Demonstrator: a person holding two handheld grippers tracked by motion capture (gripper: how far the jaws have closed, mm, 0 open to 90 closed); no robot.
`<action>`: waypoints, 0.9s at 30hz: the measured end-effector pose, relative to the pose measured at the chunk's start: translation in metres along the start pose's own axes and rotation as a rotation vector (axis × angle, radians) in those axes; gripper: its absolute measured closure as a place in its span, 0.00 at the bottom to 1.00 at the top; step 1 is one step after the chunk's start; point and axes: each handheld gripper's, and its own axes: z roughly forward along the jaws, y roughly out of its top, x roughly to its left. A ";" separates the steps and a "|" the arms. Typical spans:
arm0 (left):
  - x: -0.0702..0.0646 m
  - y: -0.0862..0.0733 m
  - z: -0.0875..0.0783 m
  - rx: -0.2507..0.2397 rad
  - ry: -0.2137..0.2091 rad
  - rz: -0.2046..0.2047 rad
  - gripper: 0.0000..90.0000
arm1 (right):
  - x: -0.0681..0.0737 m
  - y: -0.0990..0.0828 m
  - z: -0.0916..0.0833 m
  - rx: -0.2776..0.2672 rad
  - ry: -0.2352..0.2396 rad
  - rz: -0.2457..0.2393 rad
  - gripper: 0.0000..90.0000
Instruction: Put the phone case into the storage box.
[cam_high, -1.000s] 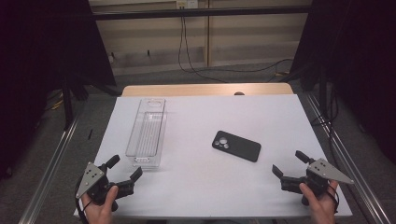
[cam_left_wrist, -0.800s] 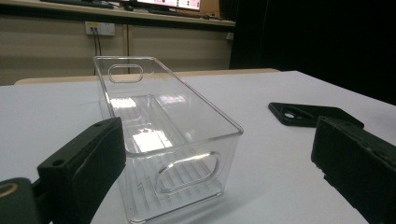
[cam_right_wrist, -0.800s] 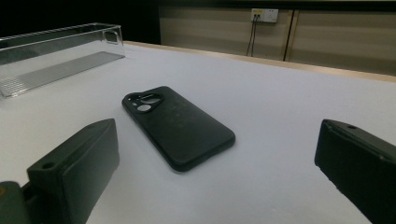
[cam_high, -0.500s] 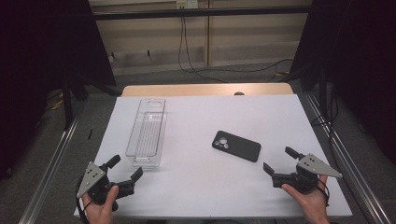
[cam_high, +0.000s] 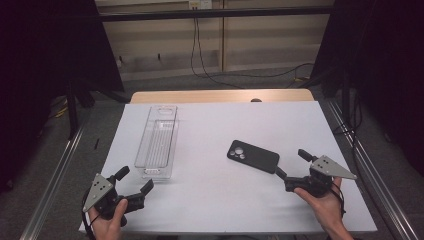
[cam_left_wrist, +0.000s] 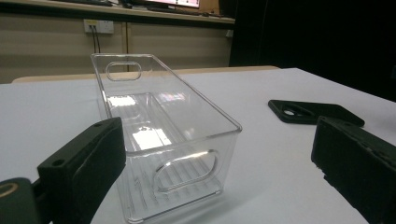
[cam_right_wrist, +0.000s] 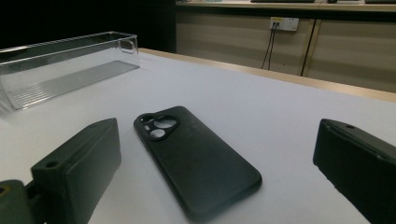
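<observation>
Both sets of jaws are held wide, nothing gripped. The right gripper is parked just beside the black phone case, which is lying flat mid-table; the left gripper is pointed at the clear bin.

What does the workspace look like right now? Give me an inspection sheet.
Surface: white table top, wooden strip at far edge.
Job's things: black phone case, flat, camera cutout up; clear plastic bin, empty, upright.
Clutter: nothing seen.
Grippers: left gripper open, near the bin's end; right gripper open, jaws straddling the case's near end, not touching.
Cables: black cables down the far wall.
Surroundings: dark curtains, grey floor, metal rails.
</observation>
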 end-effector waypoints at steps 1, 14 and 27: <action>0.000 0.000 0.000 0.001 -0.004 -0.003 0.03 | 0.000 0.001 0.003 -0.001 0.002 -0.004 0.01; 0.000 0.000 -0.001 -0.001 -0.003 -0.006 0.03 | -0.001 0.014 0.024 -0.012 0.025 -0.008 0.00; 0.001 0.001 -0.001 -0.004 -0.005 -0.008 0.03 | -0.001 0.025 0.050 0.029 0.040 -0.051 0.00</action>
